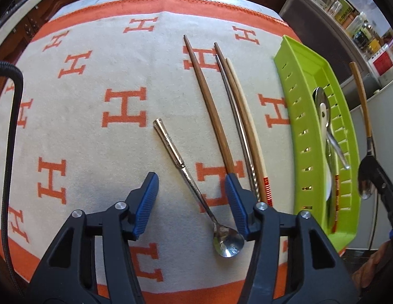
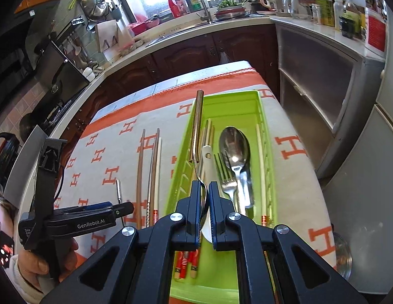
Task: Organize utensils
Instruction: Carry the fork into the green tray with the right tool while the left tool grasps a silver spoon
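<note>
Our left hand-held gripper (image 1: 191,197) hangs over the cloth-covered surface (image 1: 95,131) with its blue pads partly apart, nothing pressed between them; the thin stem of a long silver spoon (image 1: 196,192) runs through the gap, lying flat on the cloth, its bowl near us and its ornate handle angled far and to the left. Just to the right of that spoon we see a dark wooden chopstick (image 1: 209,109), then a tight bundle of another dark one, a metal one and a pale one with a red-banded end (image 1: 243,131), all lying lengthwise on the orange-and-cream cloth. Farther right sits the green slotted tray (image 1: 297,136), lengthwise near the right edge of the surface; in it we make out a large steel spoon (image 2: 234,149), a fork (image 2: 225,177), a white spoon and several chopsticks. Over the tray's left side our right hand-held gripper (image 2: 203,192) is clamped tight on the neck of a wooden-handled spoon (image 2: 197,126), whose handle points away from us above the tray.
</note>
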`<state>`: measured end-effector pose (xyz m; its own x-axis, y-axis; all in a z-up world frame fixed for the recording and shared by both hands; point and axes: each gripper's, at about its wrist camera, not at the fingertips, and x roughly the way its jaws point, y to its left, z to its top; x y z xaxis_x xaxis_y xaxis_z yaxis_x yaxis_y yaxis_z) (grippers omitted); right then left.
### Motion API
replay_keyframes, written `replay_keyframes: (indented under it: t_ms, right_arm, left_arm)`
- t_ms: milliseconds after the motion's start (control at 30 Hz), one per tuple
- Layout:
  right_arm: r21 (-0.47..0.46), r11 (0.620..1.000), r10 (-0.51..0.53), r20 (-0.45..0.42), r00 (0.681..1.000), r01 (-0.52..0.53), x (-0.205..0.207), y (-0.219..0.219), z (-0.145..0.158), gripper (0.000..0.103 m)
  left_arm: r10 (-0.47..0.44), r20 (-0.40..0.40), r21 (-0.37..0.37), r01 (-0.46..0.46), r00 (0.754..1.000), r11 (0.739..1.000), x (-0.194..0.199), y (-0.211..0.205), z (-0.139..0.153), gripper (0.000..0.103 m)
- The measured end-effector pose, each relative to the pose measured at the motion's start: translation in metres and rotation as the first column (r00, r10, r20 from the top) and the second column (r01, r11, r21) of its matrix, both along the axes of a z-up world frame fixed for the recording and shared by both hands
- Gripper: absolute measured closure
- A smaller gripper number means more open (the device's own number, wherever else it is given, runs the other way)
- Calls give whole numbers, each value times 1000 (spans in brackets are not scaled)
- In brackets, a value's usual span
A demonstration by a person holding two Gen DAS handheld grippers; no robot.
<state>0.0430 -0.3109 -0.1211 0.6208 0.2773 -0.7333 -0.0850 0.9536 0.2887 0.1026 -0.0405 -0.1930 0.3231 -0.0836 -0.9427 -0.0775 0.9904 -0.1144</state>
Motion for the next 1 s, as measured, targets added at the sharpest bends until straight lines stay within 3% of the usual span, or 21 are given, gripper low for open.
replay_keyframes:
  t_ms: [167, 300, 367, 433, 500, 633, 700, 767, 1000]
  right_arm:
    - [5, 999, -38, -12, 999, 38, -4, -24, -9, 97]
    - [10, 998, -58, -26, 998, 58, -6, -28, -15, 97]
    - [12, 998, -61, -39, 997, 61, -7, -30, -21, 97]
    - [15, 998, -64, -52, 997, 65, -7, -30, -26, 97]
    - [15, 998, -64, -69, 996, 65, -7, -29, -31, 97]
    - [14, 998, -52, -84, 995, 53, -4, -23, -38, 94]
    - [12, 999, -51, -80, 996, 52, -5, -21, -37, 75]
    - [11, 998, -55, -53, 997, 56, -7, -19, -34, 64]
    - [23, 998, -59, -26, 998, 59, -12, -18, -26, 63]
  left_arm:
    - [-58, 27, 98, 55, 998, 994, -8, -9, -2, 60]
    - [-69, 37, 108, 64, 997, 992, -14, -10, 0, 63]
    - [-61, 42, 107, 56, 997, 993, -16, -7, 2, 73]
    - [-49, 41, 87, 45, 998, 995, -18, -3, 3, 95]
    - [-38, 36, 60, 36, 999, 998, -17, 2, 2, 101]
    - [-23, 27, -1, 23, 999, 1000, -17, 11, 3, 101]
    - [-11, 14, -48, 11, 1000, 999, -18, 16, 3, 101]
    - [-6, 12, -78, 7, 1000, 997, -20, 18, 7, 101]
    - [-58, 65, -134, 67, 996, 989, -26, 5, 39, 101]
